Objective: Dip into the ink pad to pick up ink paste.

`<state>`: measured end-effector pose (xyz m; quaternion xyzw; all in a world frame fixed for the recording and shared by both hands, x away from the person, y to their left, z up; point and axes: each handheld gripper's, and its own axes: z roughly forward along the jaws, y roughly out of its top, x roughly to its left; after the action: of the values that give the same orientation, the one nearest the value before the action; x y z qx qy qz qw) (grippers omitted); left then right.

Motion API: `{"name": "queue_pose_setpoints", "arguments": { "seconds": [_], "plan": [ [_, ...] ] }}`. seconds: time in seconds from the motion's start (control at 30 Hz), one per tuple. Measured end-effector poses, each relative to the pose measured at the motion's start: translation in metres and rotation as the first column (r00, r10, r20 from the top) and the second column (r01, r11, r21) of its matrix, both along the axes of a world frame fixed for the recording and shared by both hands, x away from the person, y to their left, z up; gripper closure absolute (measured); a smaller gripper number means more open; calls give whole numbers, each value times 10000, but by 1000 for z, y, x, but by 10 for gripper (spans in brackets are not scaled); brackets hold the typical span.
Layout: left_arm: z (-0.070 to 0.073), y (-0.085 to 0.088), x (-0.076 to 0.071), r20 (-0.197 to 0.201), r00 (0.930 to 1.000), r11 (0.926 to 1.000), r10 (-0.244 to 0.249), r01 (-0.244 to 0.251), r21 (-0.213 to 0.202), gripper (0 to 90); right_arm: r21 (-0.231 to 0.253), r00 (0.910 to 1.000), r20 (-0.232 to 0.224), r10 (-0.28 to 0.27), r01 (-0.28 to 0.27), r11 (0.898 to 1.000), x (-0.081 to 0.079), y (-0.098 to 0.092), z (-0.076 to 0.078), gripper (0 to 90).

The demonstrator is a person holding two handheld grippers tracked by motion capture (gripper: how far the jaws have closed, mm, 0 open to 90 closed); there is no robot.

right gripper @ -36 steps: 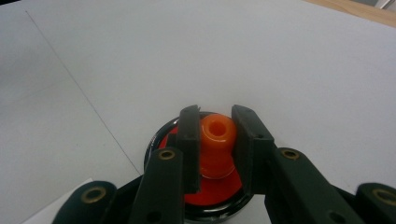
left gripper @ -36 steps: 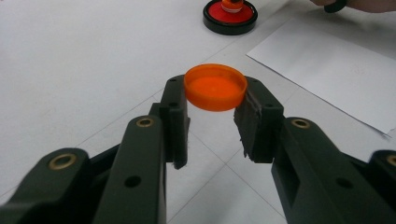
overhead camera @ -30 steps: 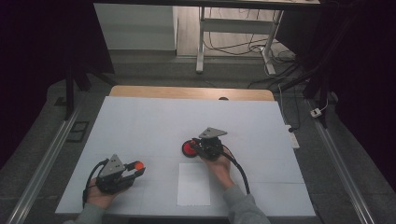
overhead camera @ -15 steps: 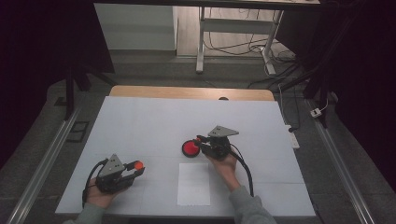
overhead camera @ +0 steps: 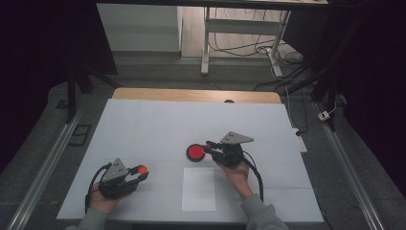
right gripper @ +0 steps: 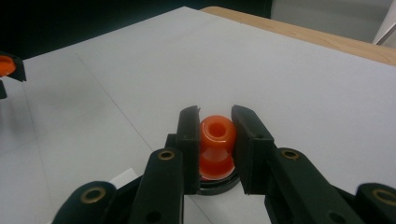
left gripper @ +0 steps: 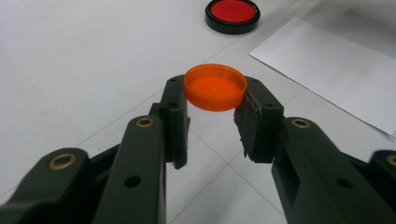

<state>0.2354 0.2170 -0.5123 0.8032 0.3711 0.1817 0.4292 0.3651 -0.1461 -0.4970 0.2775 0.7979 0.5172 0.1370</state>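
From the high view, the left gripper (overhead camera: 136,175) rests low at the near left of the white counter (overhead camera: 143,129) and grips a small orange cap (overhead camera: 142,168); the right gripper (overhead camera: 209,146) is just beside a red disc in a black rim (overhead camera: 195,152); a white paper sheet (overhead camera: 198,189) lies flat between the two hands.

In the left gripper view, the jaws are closed on the cap (left gripper: 215,87), which is round, shallow, smooth plastic; the disc (left gripper: 232,14) lies farther off, apart from it.

In the right gripper view, the jaws clamp an orange stamp body (right gripper: 216,144), a waisted glossy piece with a hole on top, above the black rim (right gripper: 215,184); the cap seems already off, and I judge the stamping on the paper is not yet done.
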Motion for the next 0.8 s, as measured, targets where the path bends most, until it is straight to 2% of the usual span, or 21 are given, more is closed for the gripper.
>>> {"name": "queue_pose_setpoints", "arguments": {
  "seconds": [0.43, 0.8],
  "plan": [
    [-1, 1, 0, -31, 10000, 10000, 22, -22, -20, 653, 460, 9999, 109, 107, -112, 9989, -11, -14, 7, 726],
    [-1, 1, 0, -22, 10000, 10000, 23, -23, -49, 653, 536, 9994, 242, 262, -275, 9982, -16, -18, 15, 726]
  ]
}}
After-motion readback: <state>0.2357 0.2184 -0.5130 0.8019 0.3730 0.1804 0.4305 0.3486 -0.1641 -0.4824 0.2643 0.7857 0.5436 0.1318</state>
